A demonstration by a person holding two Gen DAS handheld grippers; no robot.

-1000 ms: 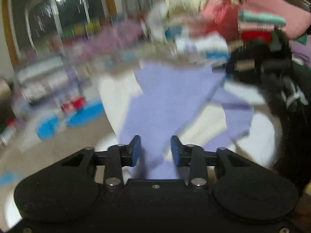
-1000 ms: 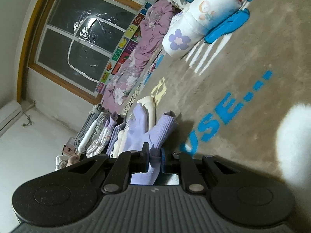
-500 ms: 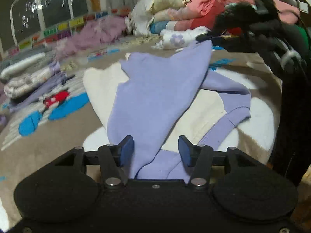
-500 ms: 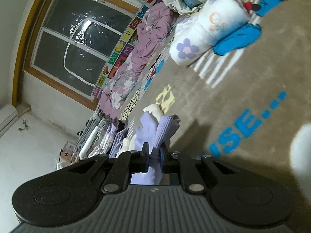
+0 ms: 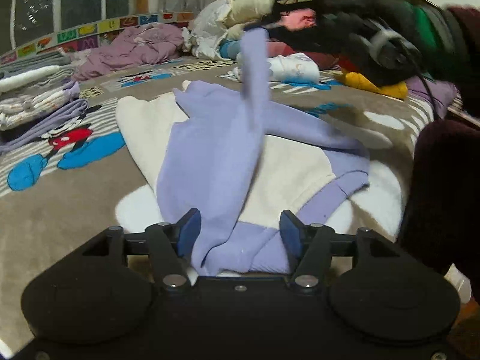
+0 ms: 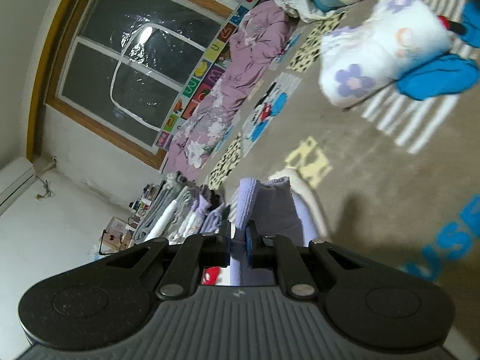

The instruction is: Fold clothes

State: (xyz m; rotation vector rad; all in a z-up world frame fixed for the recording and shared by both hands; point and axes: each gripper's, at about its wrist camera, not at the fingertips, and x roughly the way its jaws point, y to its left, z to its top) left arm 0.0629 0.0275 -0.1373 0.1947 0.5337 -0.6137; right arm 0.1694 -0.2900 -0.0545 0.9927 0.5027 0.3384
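- Right gripper (image 6: 238, 240) clamps tight on the ribbed cuff of the lavender sweatshirt (image 5: 216, 150), stretching one sleeve (image 5: 255, 69) up off the bed!
- Left gripper (image 5: 237, 231): jaws have just been opening, blue pads clear of the hem bunched between them.
- Soft fleece, lavender sleeves and hem, cream body panel; it sprawls mid-blanket, nearest the left gripper.
- Beneath the sweatshirt, a plush taupe cartoon blanket (image 5: 60, 198) with blue lettering.
- Beyond the sweatshirt: folded stacks (image 5: 36, 96), a rumpled mauve quilt (image 5: 141, 45), a dark wood-framed window (image 6: 129, 66).
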